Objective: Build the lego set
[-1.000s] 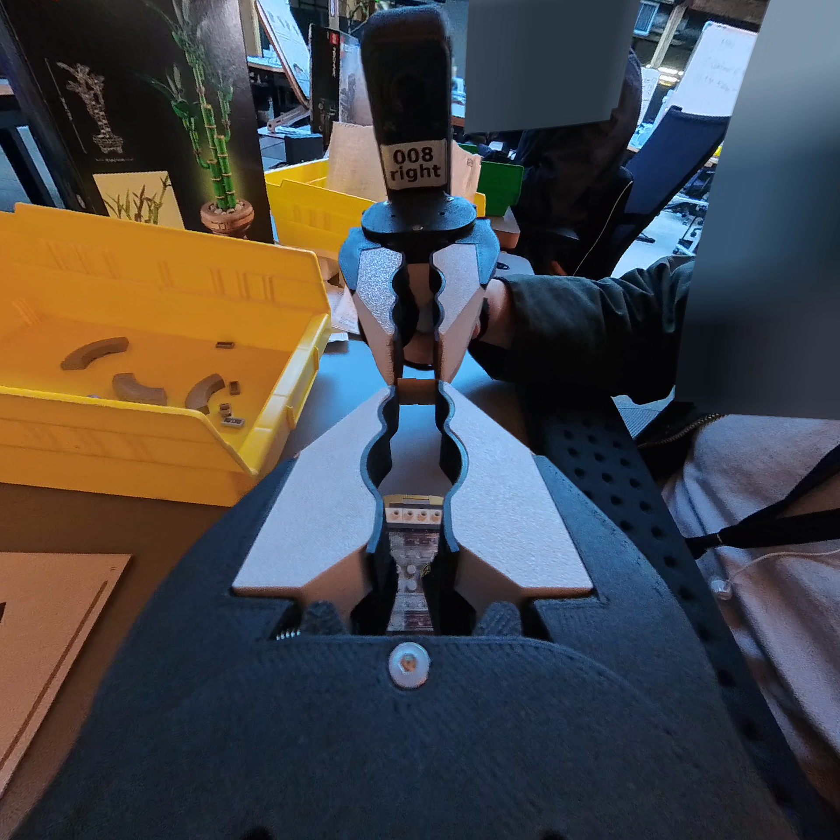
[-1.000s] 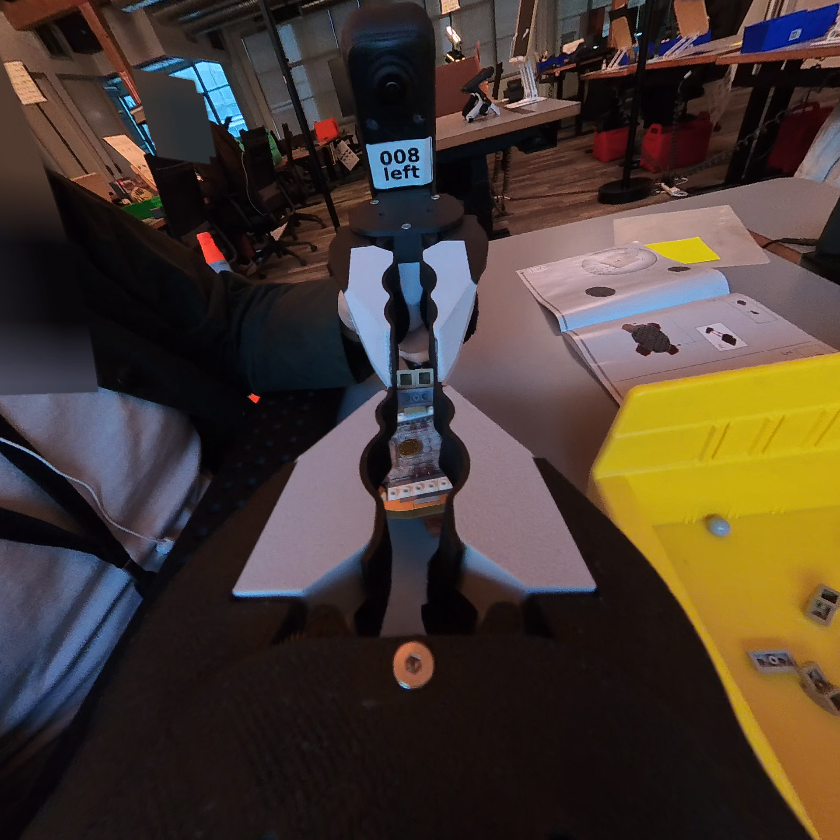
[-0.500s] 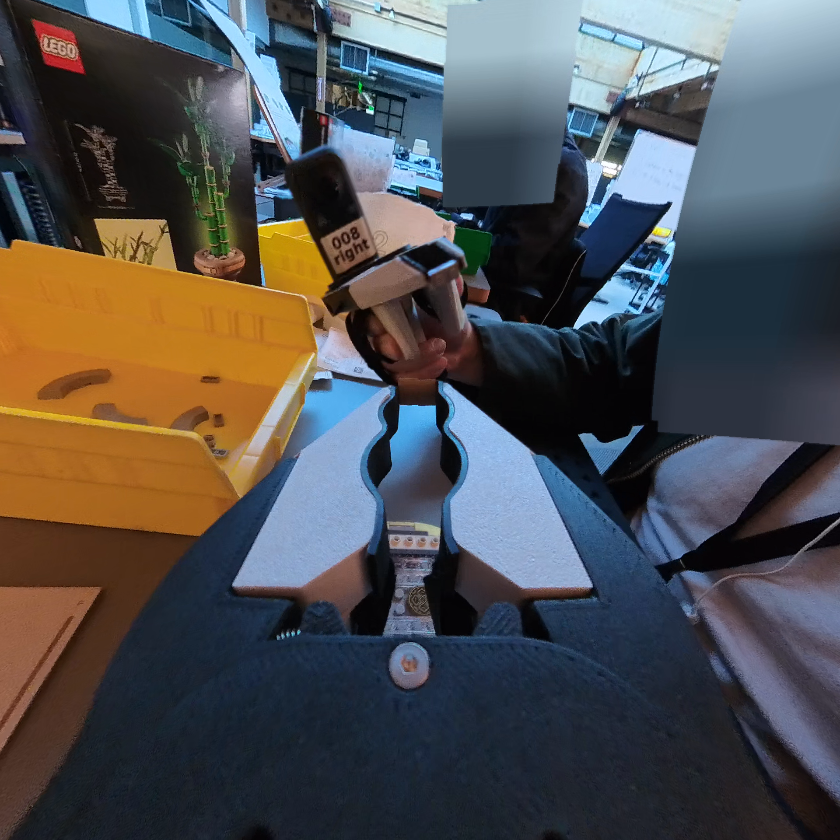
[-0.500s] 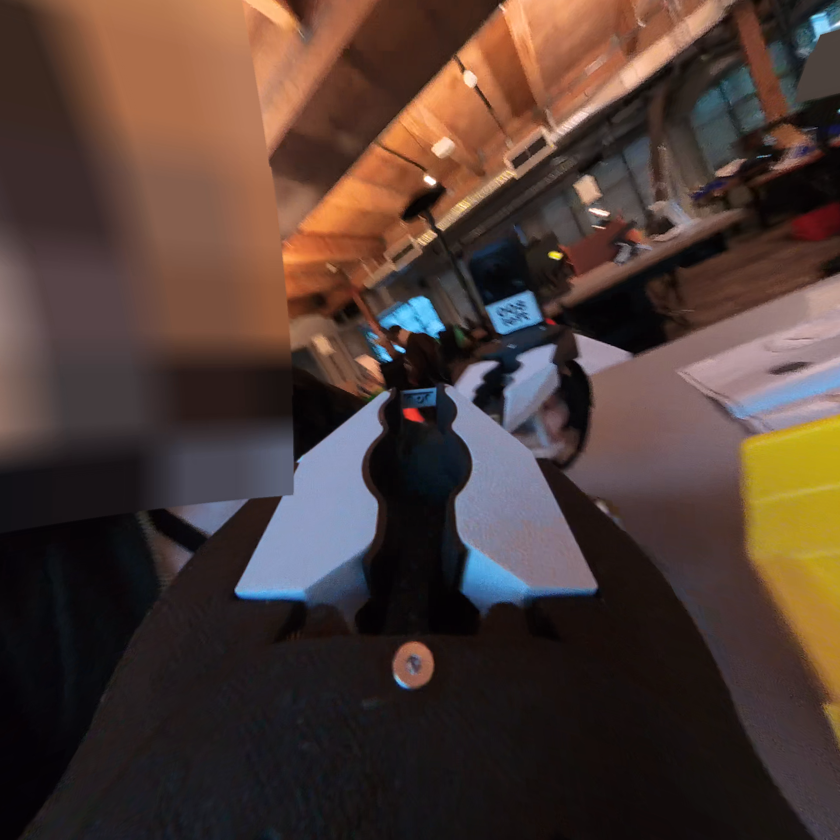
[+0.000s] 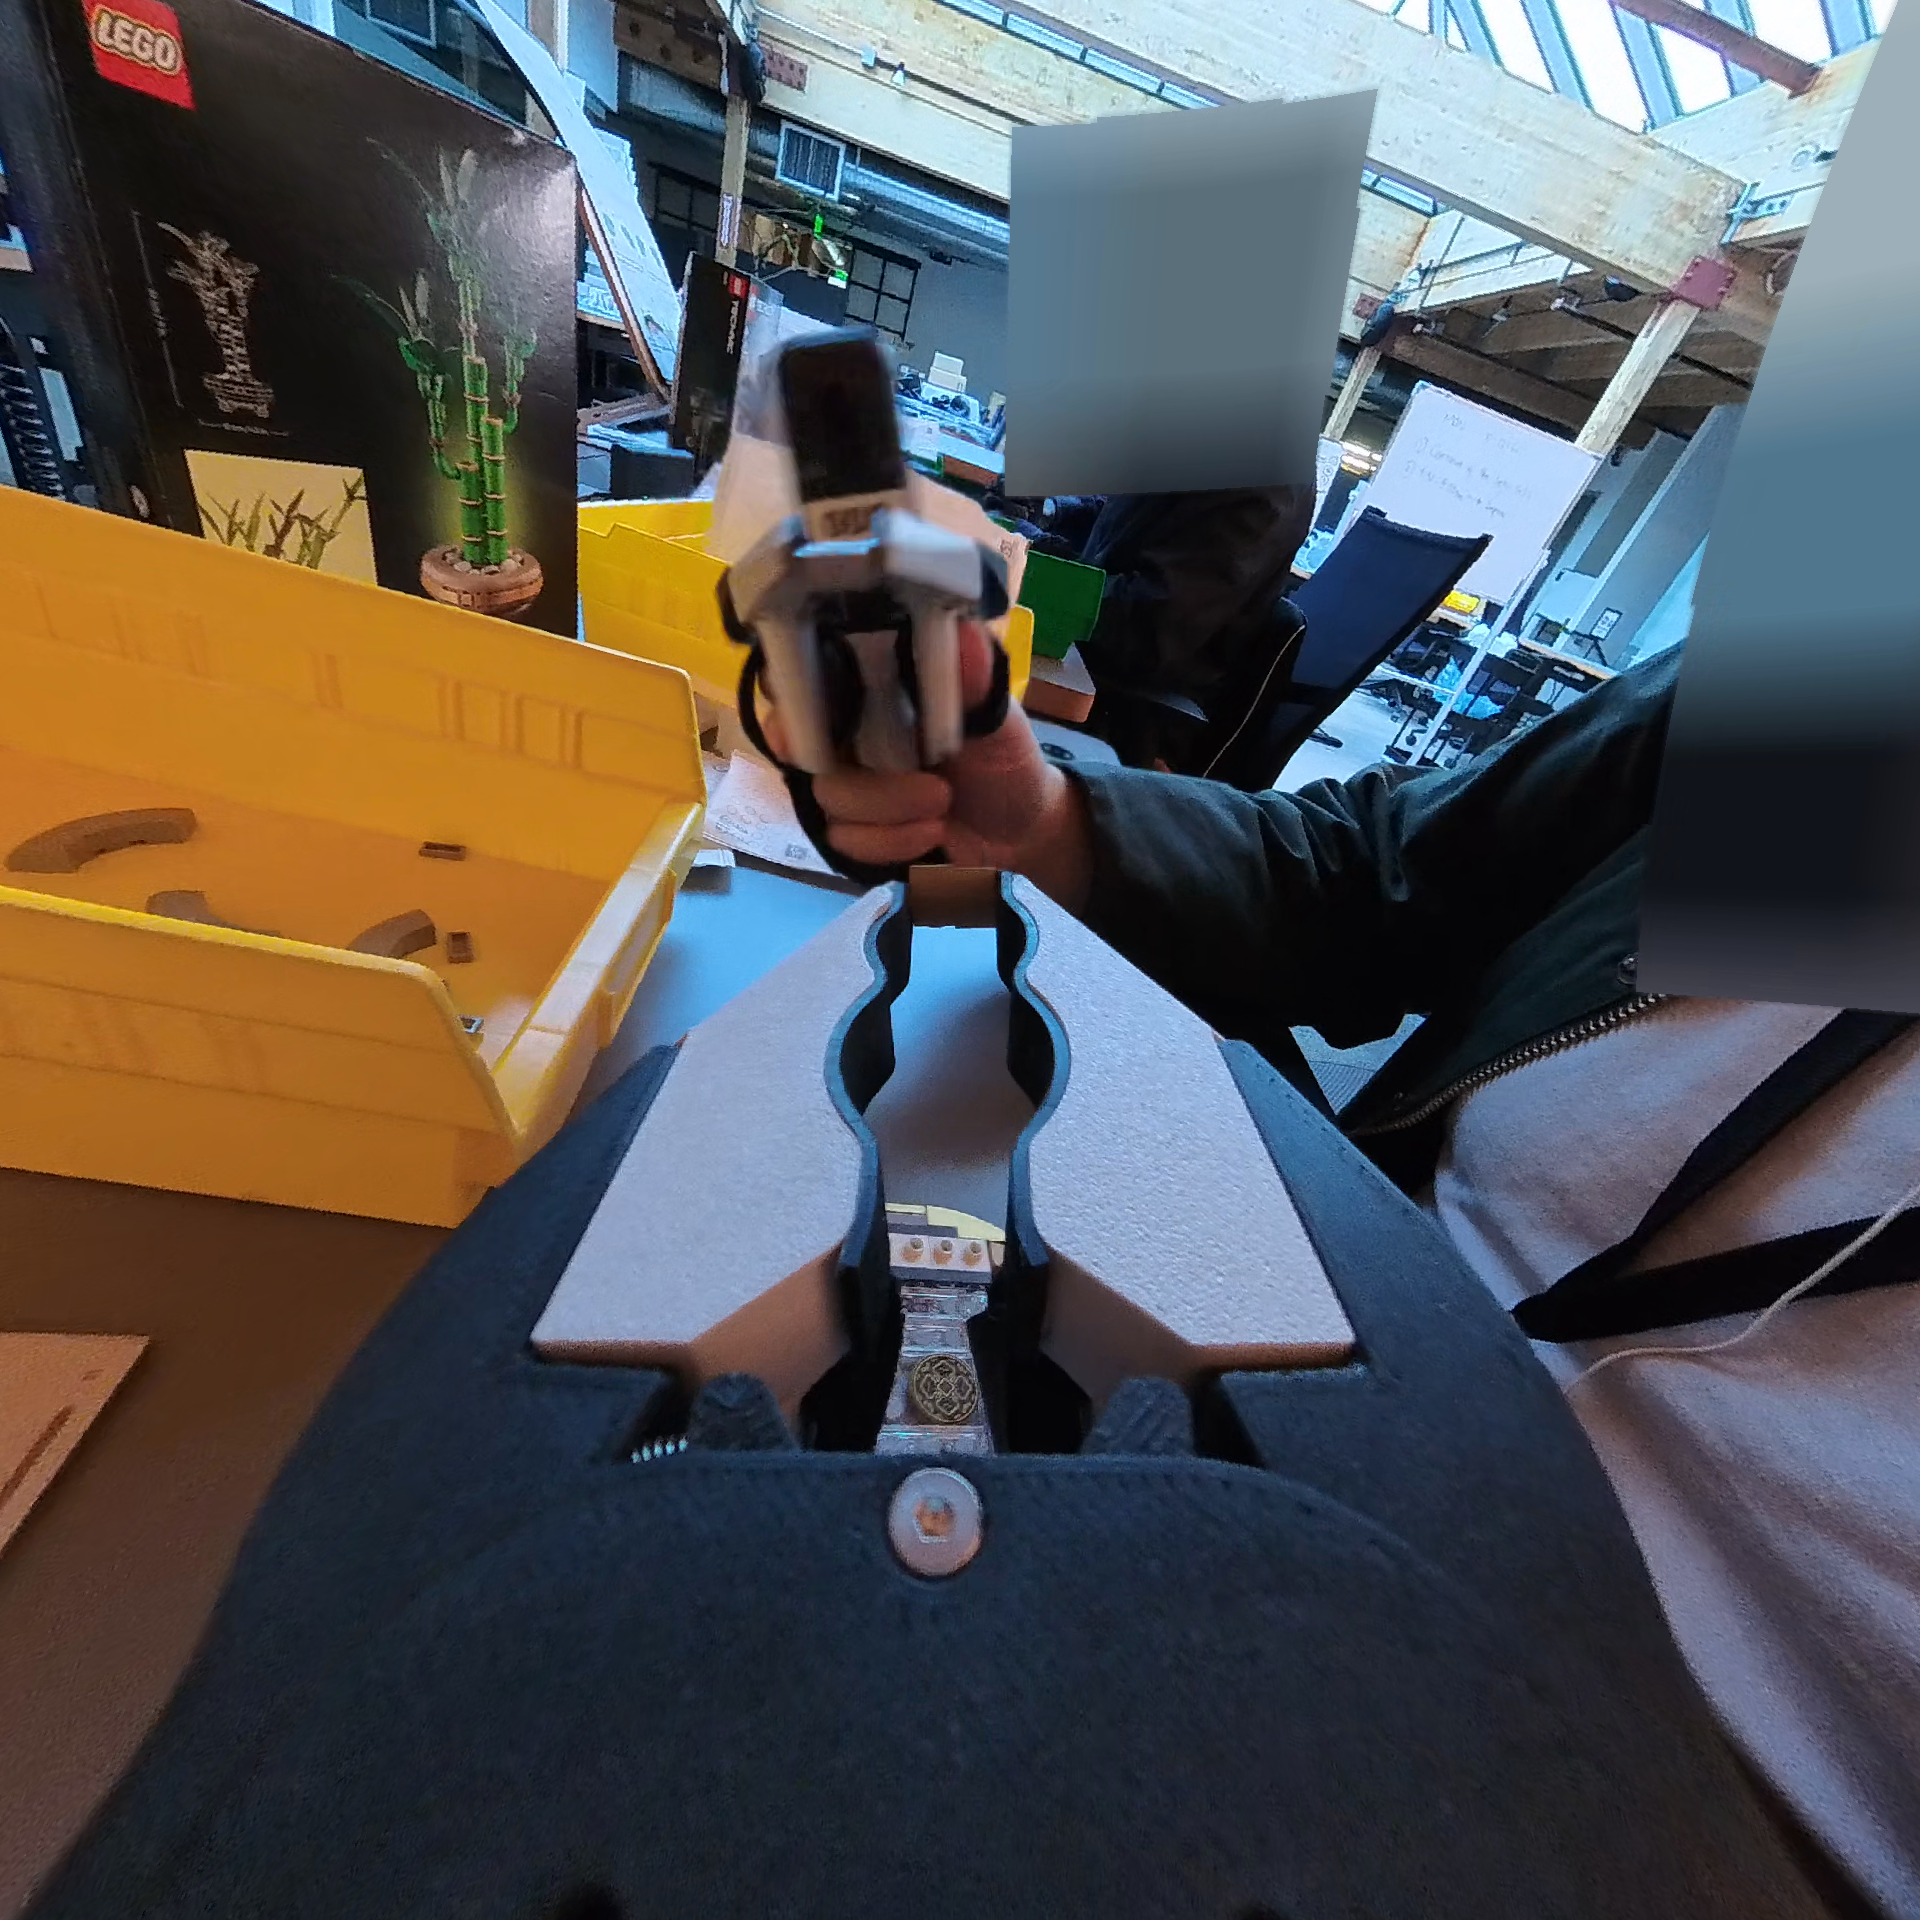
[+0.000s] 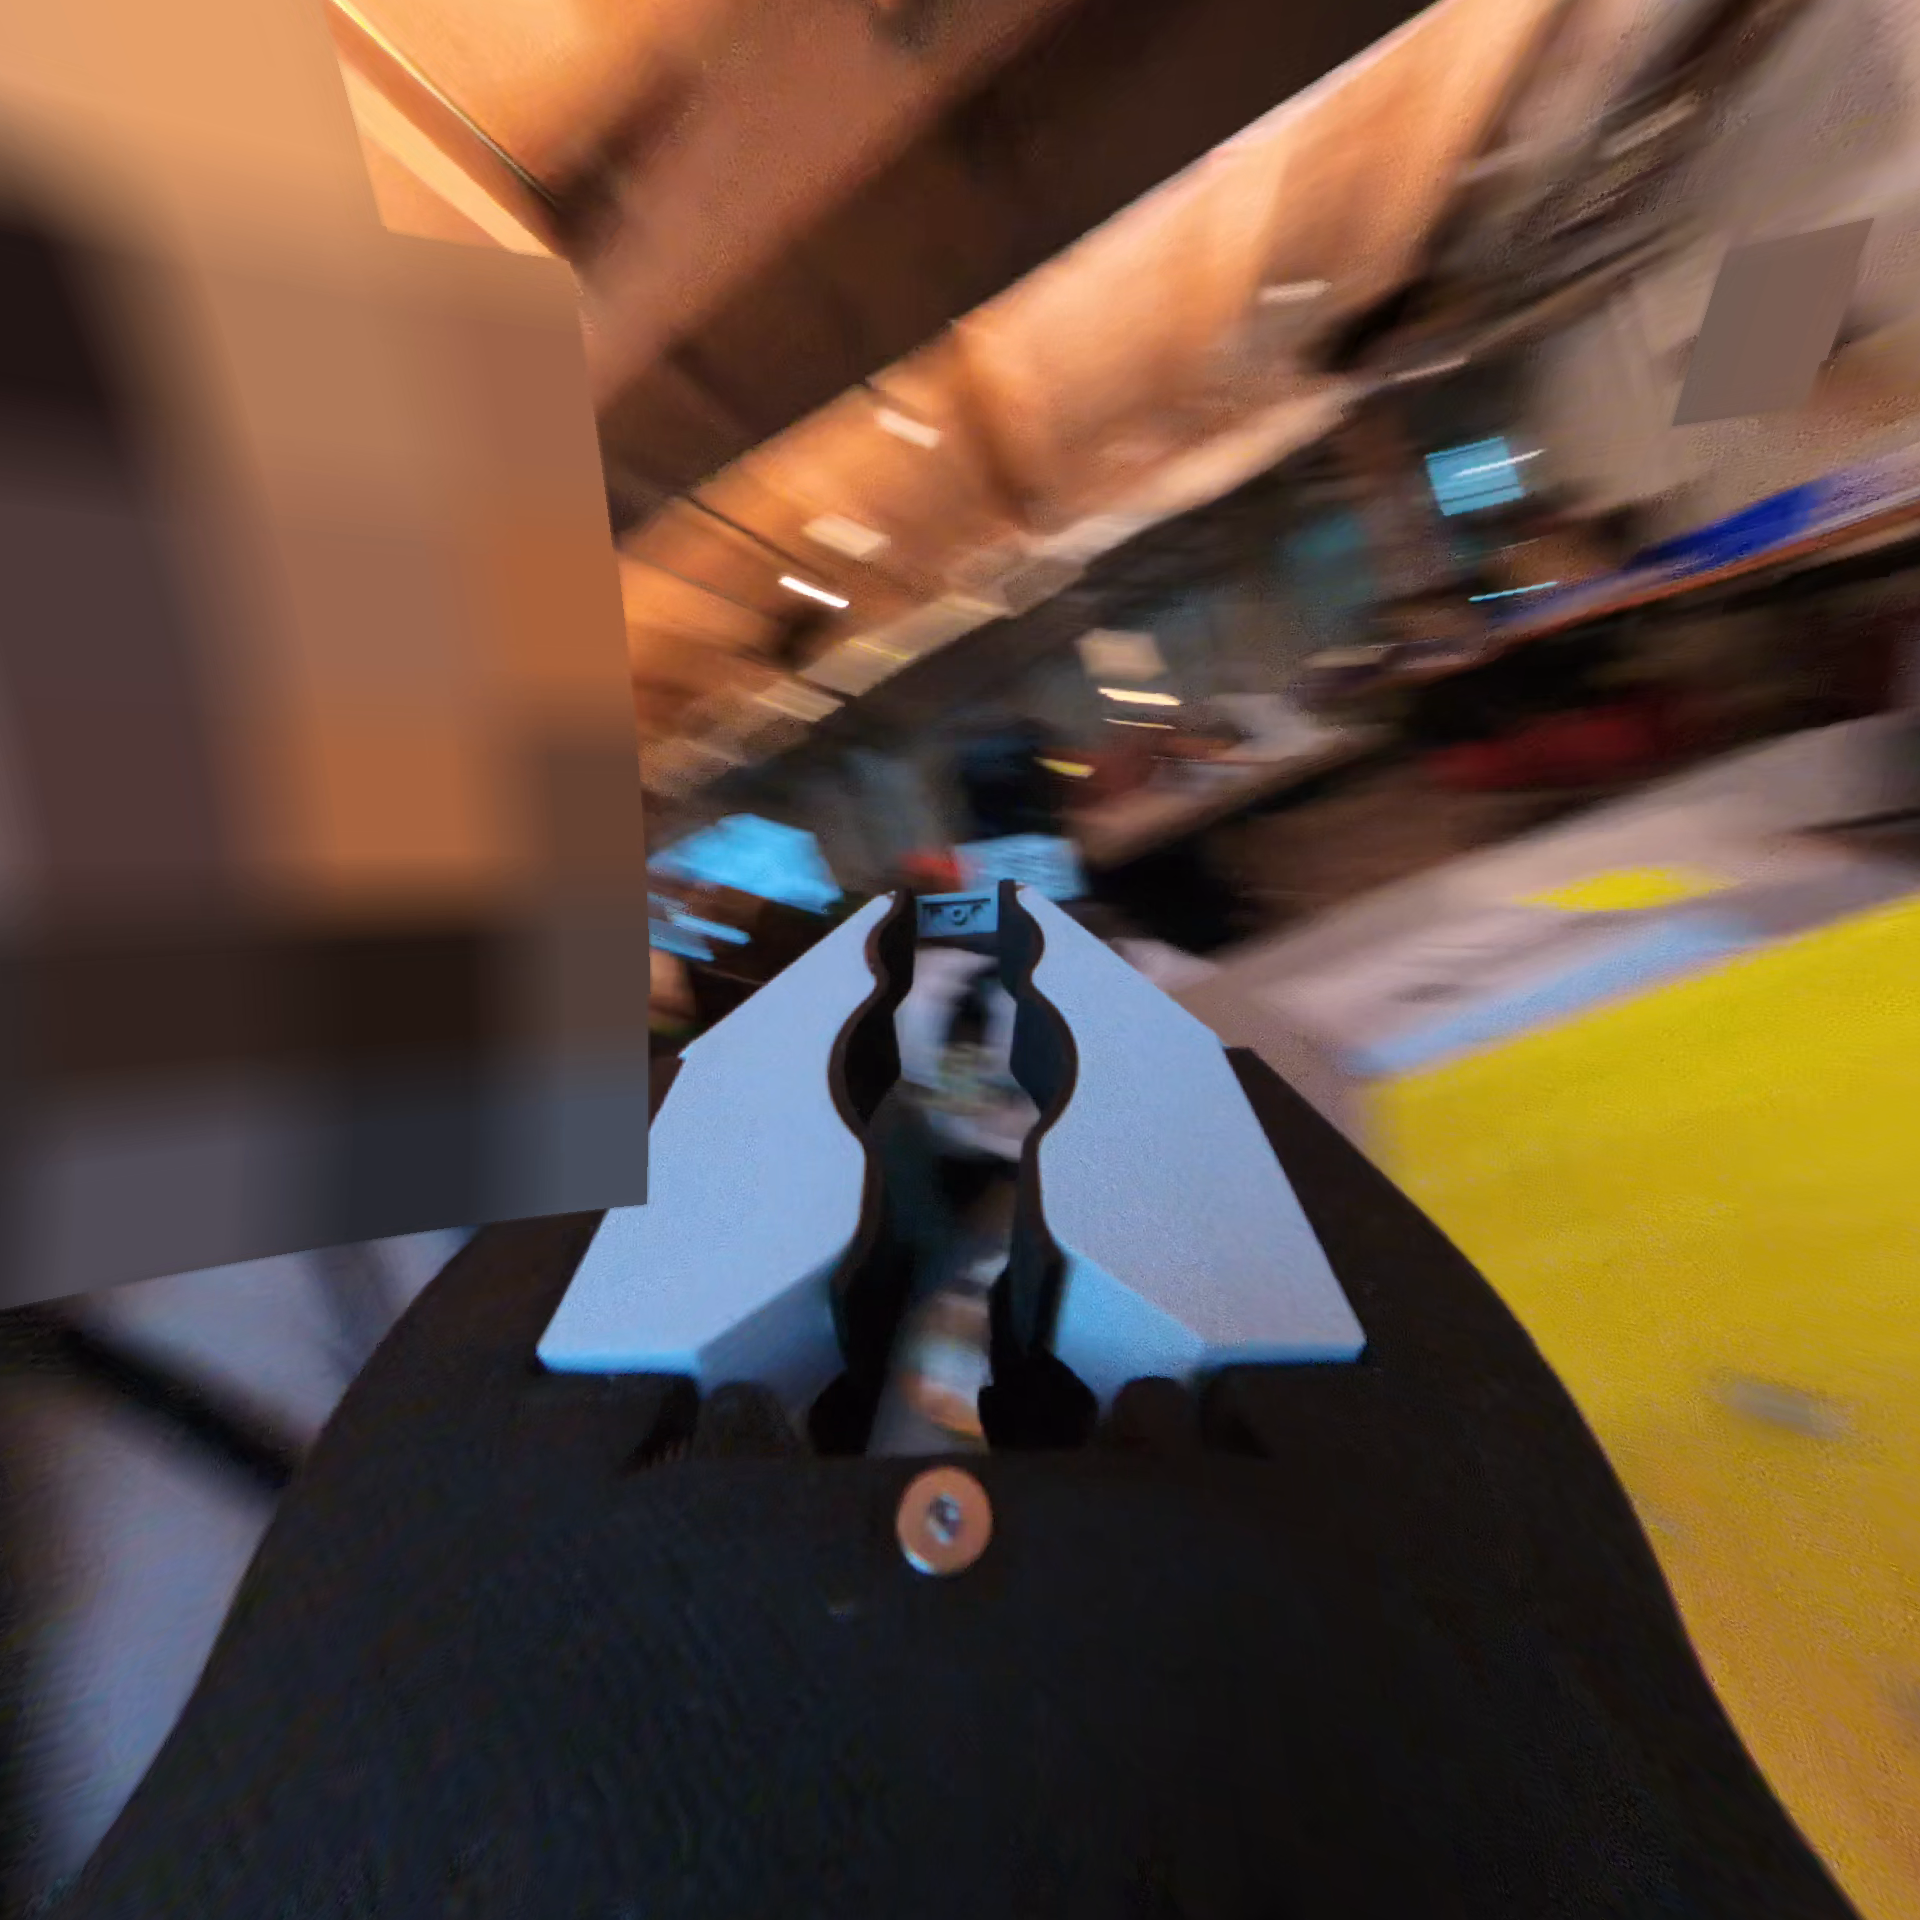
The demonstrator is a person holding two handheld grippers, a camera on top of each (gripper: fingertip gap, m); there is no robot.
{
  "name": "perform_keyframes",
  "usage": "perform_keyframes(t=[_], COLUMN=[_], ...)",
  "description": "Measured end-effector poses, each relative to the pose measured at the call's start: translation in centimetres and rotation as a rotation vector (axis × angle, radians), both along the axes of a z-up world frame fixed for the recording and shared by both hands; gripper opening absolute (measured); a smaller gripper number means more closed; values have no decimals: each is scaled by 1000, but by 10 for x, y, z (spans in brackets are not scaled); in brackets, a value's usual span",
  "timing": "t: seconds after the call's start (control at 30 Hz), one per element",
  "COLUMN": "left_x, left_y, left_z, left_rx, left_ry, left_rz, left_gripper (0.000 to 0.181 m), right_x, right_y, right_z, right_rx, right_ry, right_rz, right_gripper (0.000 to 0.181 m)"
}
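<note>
A small grey lego piece (image 6: 957,918) is pinched at the tips of the right gripper (image 6: 957,935), well above the yellow bin (image 5: 582,790); the left gripper (image 5: 954,914) is clamped on a tan brick (image 5: 952,896); light, rigid, slippery plastic, judged best held across flat sides.

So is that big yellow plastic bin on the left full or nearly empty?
Nearly empty. The big yellow plastic bin shows mostly bare floor, with only curved brown pieces and small dark bits scattered inside.
</note>
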State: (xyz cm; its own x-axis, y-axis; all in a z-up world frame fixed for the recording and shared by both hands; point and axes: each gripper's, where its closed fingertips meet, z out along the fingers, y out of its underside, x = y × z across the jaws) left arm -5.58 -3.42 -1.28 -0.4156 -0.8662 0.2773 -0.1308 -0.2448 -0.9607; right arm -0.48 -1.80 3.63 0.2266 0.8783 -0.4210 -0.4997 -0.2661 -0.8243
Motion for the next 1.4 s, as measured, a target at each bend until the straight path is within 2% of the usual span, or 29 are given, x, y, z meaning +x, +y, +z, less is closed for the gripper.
perform_keyframes(t=[0.03, 0.13, 0.2, 0.27, 0.33, 0.37, 0.4, 0.5, 0.6, 0.7, 0.77, 0.87, 1.0, 1.33, 1.4], left_x=[0, 1, 2, 3, 4, 4, 5, 6, 7, 5, 3, 2, 2, 5, 5], left_y=[1, 2, 3, 2, 0, 0, 1, 6, 17, 24, 26, 28, 29, 21, 21], left_z=[0, -1, -3, -6, -9, -11, -12, -14, -14, -9, -4, 2, 2, 0, 0], left_rx=[-1, -4, -3, 5, 15, 21, 26, 14, -49, -139, -194, -259, -308, -314, -327], left_ry=[1, 5, 15, 29, 42, 49, 55, 68, 79, 65, 43, 17, 13, 7, 7], left_rz=[4, 11, 14, 12, 12, 14, 19, 45, 83, 84, 76, 61, 46, 7, 1], left_gripper=[14, 14, 14, 14, 14, 14, 14, 14, 14, 14, 14, 13, 13, 13, 13], right_x=[6, 43, 60, 73, 84, 90, 96, 102, 98, 85, 53, -3, -53, -58, -60], right_y=[12, 39, 48, 59, 68, 72, 74, 68, 56, 48, 37, 16, 0, 6, 6], right_z=[-12, -33, -46, -65, -84, -91, -94, -69, -38, -23, -16, -23, -39, -44, -48], right_rx=[67, 204, 235, 174, 73, 9, -38, -4, 96, 197, 316, 488, 569, 614, 620], right_ry=[-203, -740, -972, -1114, -1159, -1160, -1144, -984, -826, -771, -736, -797, -842, -966, -989], right_rz=[-203, -703, -863, -933, -958, -966, -985, -1035, -1034, -988, -848, -635, -492, -595, -582], right_gripper=[13, 13, 13, 13, 19, 43, 54, 36, 30, 30, 30, 32, 31, 8, 9])
